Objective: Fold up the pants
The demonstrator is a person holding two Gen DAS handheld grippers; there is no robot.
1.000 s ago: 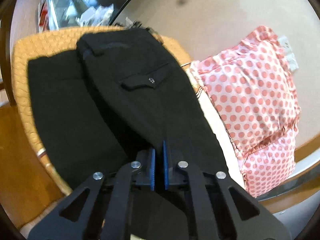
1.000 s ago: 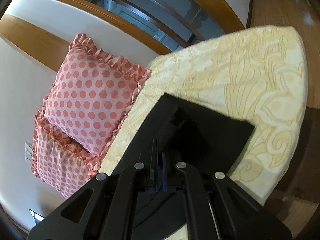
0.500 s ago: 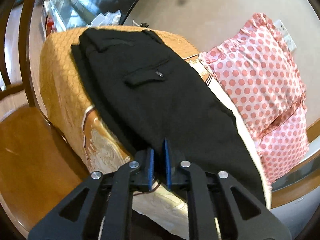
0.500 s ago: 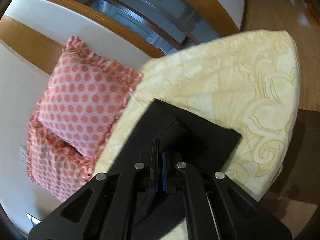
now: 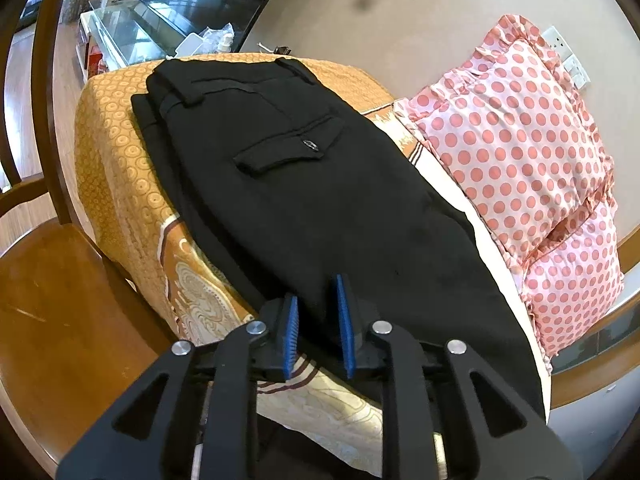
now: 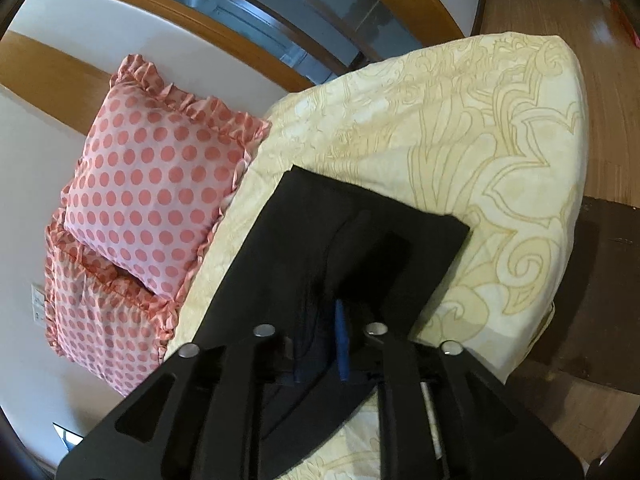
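Note:
Black pants (image 5: 304, 184) lie folded lengthwise on the bed, back pocket up, waistband at the far end over the orange patterned cover (image 5: 116, 148). My left gripper (image 5: 316, 322) sits over the near edge of the pants, its blue pads slightly apart with no cloth pinched between them. In the right wrist view the leg ends (image 6: 360, 240) lie flat on the cream bedspread (image 6: 480, 140). My right gripper (image 6: 320, 340) is low over the legs with its jaws parted; black cloth lies between and under the fingers.
Two pink polka-dot pillows (image 5: 532, 152) lean against the wall beside the pants, also in the right wrist view (image 6: 152, 184). A wooden chair (image 5: 40, 264) stands left of the bed. A glass cabinet (image 5: 132, 28) stands beyond the bed's end. Wood floor (image 6: 560, 12) surrounds the bed.
The top leg was laid over the lower one, aligning the fold. Both grippers have since opened a little and let go of the cloth. The left gripper pulled back toward the bed's edge.

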